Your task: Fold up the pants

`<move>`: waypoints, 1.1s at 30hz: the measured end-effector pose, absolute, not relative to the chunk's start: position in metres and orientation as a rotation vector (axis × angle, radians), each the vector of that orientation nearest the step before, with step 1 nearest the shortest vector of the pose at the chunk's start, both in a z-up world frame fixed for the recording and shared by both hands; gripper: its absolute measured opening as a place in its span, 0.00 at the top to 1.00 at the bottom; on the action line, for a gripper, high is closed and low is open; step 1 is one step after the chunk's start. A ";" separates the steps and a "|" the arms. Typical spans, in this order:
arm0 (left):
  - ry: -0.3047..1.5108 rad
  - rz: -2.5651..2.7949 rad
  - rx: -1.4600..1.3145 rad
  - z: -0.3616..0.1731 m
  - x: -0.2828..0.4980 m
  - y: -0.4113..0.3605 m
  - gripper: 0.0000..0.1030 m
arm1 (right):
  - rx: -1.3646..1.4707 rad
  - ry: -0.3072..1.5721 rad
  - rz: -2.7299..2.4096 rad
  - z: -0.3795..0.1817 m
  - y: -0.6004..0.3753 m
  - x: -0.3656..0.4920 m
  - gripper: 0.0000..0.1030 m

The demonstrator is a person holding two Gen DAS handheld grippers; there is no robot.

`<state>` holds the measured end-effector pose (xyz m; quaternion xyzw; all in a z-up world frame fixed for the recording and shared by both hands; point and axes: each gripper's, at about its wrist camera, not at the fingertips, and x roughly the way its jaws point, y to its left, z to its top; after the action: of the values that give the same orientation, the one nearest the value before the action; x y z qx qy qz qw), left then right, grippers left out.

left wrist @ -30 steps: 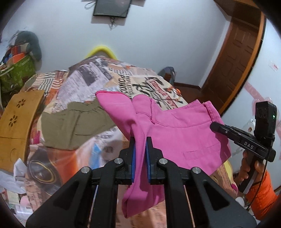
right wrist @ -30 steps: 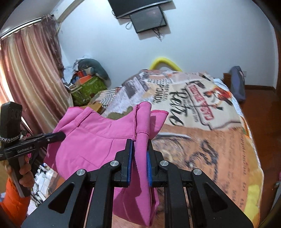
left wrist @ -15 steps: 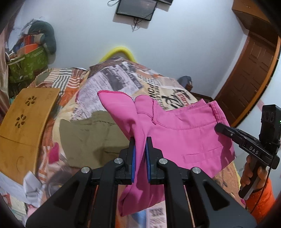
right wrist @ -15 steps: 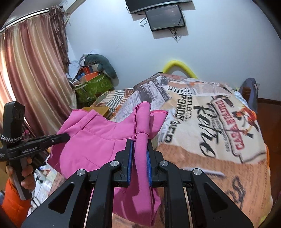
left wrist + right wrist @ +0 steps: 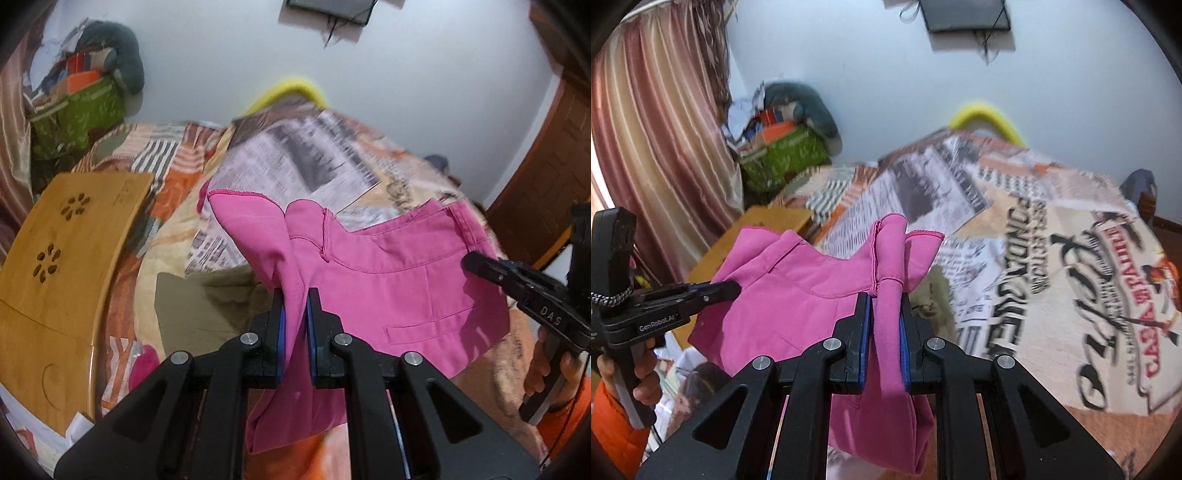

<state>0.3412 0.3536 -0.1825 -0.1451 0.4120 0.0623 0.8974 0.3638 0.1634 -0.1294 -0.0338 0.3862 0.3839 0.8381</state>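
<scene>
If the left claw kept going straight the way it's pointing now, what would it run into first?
Most likely the olive-green folded garment lying on the newspaper-print bedspread. The left claw is shut on the bright pink cotton pants and angled down toward the bed, though depth is hard to judge through the fisheye.

I'm seeing the pink woven-cloth pants (image 5: 388,288) looking matt and smooth. The curved yellowish wooden board (image 5: 55,277) is showing a satiny finish, and the newspaper-print cloth bedspread (image 5: 1052,266) is looking soft and dull.
</scene>
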 end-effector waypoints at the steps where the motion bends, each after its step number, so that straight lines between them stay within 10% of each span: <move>1: 0.869 0.138 -0.294 -0.192 0.348 0.358 0.91 | -0.096 0.831 0.809 -0.137 0.171 0.368 0.88; 19: 1.021 0.254 -0.323 -0.279 0.358 0.399 0.81 | -0.308 1.006 0.751 -0.201 0.186 0.392 0.78; 33: 0.898 0.274 -0.205 -0.175 0.289 0.360 0.81 | -0.229 0.869 0.723 -0.112 0.134 0.350 0.67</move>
<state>0.2891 0.3595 -0.1750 -0.0987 0.4318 0.1318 0.8868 0.3504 0.1342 -0.1121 -0.1083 0.4108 0.3418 0.8383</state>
